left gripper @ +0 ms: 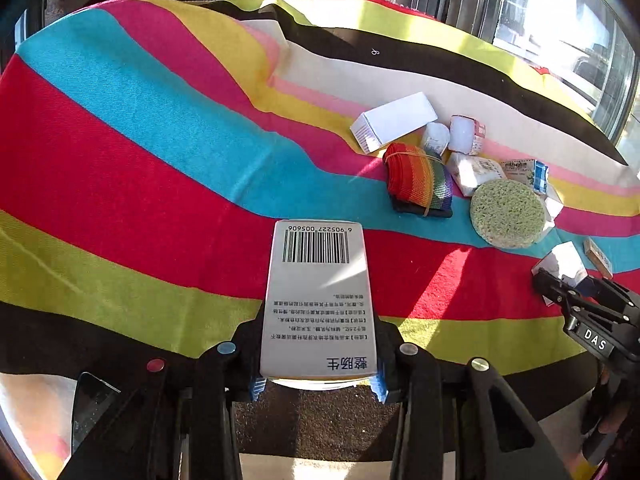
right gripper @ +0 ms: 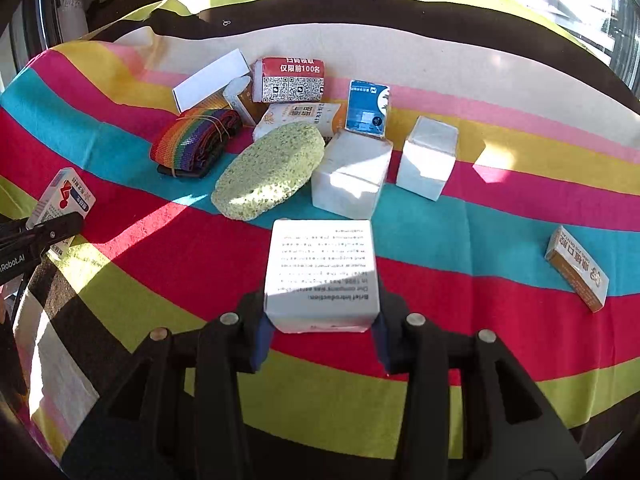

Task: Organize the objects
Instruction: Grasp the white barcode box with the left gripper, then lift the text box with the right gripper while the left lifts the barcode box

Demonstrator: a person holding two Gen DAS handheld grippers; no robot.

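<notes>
In the left wrist view my left gripper [left gripper: 318, 384] is shut on a long grey-white medicine box [left gripper: 318, 292] with a barcode at its far end, held over the striped cloth [left gripper: 120, 152]. The same box [right gripper: 60, 204] shows at the left edge of the right wrist view. My right gripper [right gripper: 320, 332] is shut on a white box with small printed text [right gripper: 322, 264]. That gripper [left gripper: 576, 292] and its white box [left gripper: 564, 262] also appear at the right of the left wrist view.
A pile lies beyond: a rainbow strap roll [right gripper: 192, 140], a green round sponge [right gripper: 272, 168], a red tissue pack [right gripper: 292, 80], a blue packet [right gripper: 366, 108], and white boxes [right gripper: 352, 172] [right gripper: 428, 156]. A brown-edged box [right gripper: 576, 268] lies alone at the right.
</notes>
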